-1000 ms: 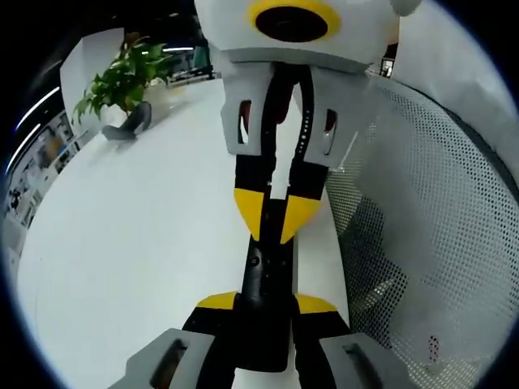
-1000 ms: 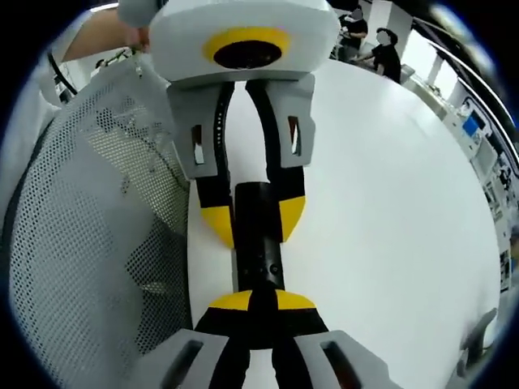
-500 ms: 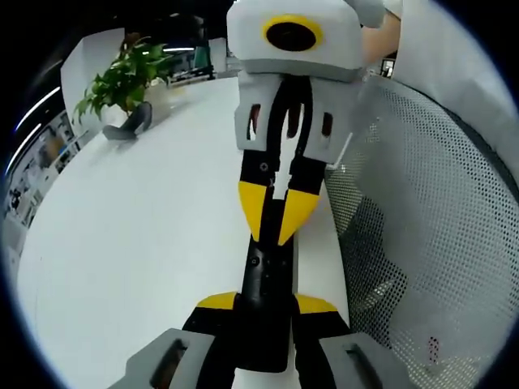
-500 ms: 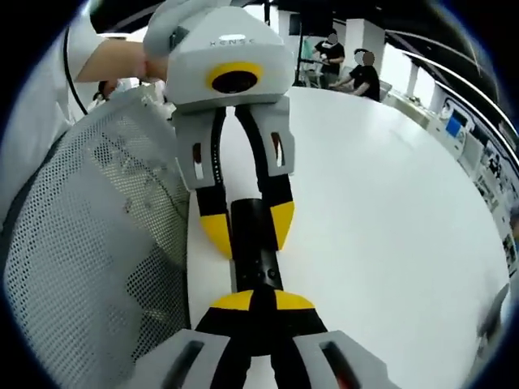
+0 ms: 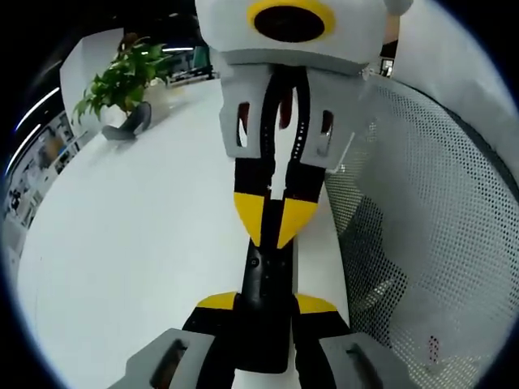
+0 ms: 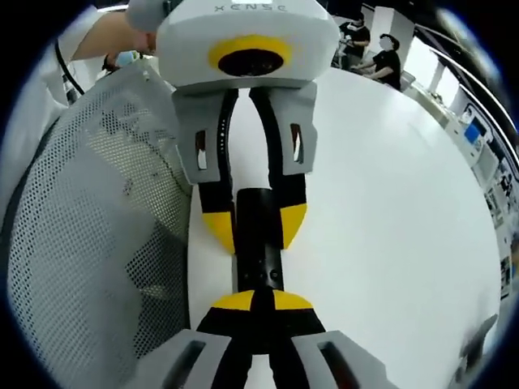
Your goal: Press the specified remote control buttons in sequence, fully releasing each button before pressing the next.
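Observation:
A black remote (image 5: 263, 275) lies lengthwise over the white table (image 5: 122, 243), close to its edge. My left gripper (image 5: 266, 304) is shut on the remote's near end, one yellow tip on each side. In the left gripper view my right gripper (image 5: 272, 231) comes down from the top with its yellow tips together on the remote's upper face. In the right gripper view my right gripper (image 6: 255, 301) is shut, with its tips resting on the remote (image 6: 258, 259). Beyond it, my left gripper (image 6: 255, 227) clamps the remote's far end.
A grey mesh chair back (image 5: 422, 243) stands against the table edge beside the remote, and it also appears as the chair back (image 6: 81, 243). A potted plant (image 5: 122, 77) sits at the far side of the table. People (image 6: 389, 49) are at a distant desk.
Half a second ago the right gripper had drawn back from the remote. It has since come back in close, tips on the remote's face. The left gripper and the remote have stayed still.

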`<state>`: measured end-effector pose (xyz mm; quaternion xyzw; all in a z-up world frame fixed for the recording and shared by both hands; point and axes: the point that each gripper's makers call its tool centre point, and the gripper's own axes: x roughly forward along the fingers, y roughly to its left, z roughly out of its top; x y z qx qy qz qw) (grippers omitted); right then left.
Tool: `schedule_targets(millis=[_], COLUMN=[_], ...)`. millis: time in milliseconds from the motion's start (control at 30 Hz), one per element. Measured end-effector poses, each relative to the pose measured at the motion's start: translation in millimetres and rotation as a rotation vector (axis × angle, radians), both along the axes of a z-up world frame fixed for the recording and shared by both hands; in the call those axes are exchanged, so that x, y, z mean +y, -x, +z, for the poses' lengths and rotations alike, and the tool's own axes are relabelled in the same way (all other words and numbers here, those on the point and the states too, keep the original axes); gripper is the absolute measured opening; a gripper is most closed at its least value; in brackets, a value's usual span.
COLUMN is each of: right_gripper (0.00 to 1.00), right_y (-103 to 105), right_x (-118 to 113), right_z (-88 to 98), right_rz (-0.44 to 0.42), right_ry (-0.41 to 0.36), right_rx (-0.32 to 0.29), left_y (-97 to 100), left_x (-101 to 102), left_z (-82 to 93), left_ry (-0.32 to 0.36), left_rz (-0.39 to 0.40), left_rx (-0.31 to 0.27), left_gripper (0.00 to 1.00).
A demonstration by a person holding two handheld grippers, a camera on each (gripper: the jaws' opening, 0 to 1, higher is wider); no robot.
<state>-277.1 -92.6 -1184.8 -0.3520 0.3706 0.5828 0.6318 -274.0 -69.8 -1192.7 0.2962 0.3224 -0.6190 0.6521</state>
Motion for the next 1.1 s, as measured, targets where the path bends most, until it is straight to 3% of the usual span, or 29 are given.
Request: schedule_targets(millis=[167, 233, 367, 567, 900, 1100], right_gripper=[0.03, 0.02, 0.00, 0.00, 0.00, 0.00], right_y=[-0.1, 1.3, 3.8, 2.4, 2.5, 0.1], right_x=[-0.1, -0.3, 3.1, 3.6, 4.7, 3.7], right_z=[2.8, 3.0, 3.8, 4.0, 2.1, 0.6], right_rz=[-0.041, -0.024, 0.034, 0.033, 0.014, -0.022], right_ry=[-0.122, -0.134, -0.122, -0.123, -0.067, -0.033], right_rx=[-0.030, -0.065, -0.101, -0.105, -0.067, -0.014], left_y=[-0.2, -0.3, -0.4, 0.0, 0.7, 0.8], left_x=[0.1, 0.0, 0.0, -0.2, -0.5, -0.7], left_z=[-0.3, -0.5, -0.8, -0.6, -0.6, -0.8], left_ry=[-0.003, -0.006, -0.006, -0.006, -0.008, -0.017], left_rz=[0.000, 0.001, 0.002, 0.003, 0.001, -0.002], left_rx=[0.001, 0.002, 0.001, 0.001, 0.002, 0.002], left_gripper=[0.24, 0.24, 0.24, 0.24, 0.24, 0.24])
